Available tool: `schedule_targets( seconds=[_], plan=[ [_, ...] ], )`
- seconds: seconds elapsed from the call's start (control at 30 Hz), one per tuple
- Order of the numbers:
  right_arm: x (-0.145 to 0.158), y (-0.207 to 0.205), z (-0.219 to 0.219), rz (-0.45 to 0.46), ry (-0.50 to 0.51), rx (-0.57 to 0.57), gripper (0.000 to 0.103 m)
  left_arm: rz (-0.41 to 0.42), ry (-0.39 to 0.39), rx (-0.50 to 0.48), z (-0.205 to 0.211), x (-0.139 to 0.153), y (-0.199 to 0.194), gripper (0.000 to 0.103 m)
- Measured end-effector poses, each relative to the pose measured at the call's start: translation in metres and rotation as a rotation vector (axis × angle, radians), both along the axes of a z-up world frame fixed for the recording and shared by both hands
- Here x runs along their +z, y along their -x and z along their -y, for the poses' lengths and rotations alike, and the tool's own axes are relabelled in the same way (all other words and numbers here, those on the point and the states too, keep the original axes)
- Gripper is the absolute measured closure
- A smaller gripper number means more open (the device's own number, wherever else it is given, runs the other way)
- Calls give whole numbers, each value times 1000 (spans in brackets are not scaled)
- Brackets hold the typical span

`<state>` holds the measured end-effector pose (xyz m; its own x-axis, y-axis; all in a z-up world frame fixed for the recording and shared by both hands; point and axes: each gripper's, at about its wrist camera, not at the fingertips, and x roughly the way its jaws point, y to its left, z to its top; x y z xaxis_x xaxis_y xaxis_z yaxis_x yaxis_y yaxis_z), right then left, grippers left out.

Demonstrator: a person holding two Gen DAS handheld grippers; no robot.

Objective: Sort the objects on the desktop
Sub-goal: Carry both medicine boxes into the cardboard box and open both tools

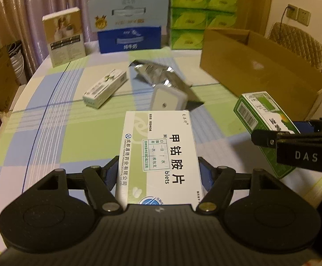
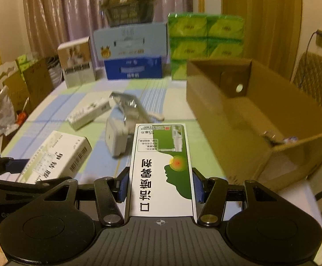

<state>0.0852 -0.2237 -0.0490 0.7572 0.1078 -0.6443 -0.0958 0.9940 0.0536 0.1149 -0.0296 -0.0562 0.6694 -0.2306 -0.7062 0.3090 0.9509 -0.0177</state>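
1. Both jaws are clamped: my left gripper (image 1: 158, 173) holds the white tablet box (image 1: 161, 155) by its long sides, and my right gripper (image 2: 161, 186) holds the green-and-white spray box (image 2: 161, 170) the same way.
2. I take the cardboard carton (image 2: 260, 119) as landmark. It sits open-topped at the table's right side, its near wall just right of the spray box, its left wall facing the loose items.
3. Left of the carton, on the checked tablecloth (image 1: 50, 115), I count three things: one long white box (image 1: 105, 88), one silver foil pouch (image 1: 156, 73), and one small white case (image 1: 167, 98) touching the pouch.
4. Between those three and my held boxes, bare cloth gives me room.
5. Behind the carton stand stacked green tissue packs (image 1: 203, 17); left of them, two blue boxes (image 1: 129, 24) and one beige box (image 1: 65, 35).
6. Inside the carton, a few small items lie in its near corner; I cannot tell what they are.
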Motion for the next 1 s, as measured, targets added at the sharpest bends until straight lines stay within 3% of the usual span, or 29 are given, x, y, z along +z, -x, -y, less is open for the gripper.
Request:
schedule_targets(
  seconds=[0.47, 1.0],
  plan=[
    [56, 4, 87, 100, 21, -115, 51, 69, 40, -127, 83, 53, 3, 36],
    [59, -28, 174, 80, 55, -175, 50, 82, 82, -256, 190, 80, -26, 36]
  ],
)
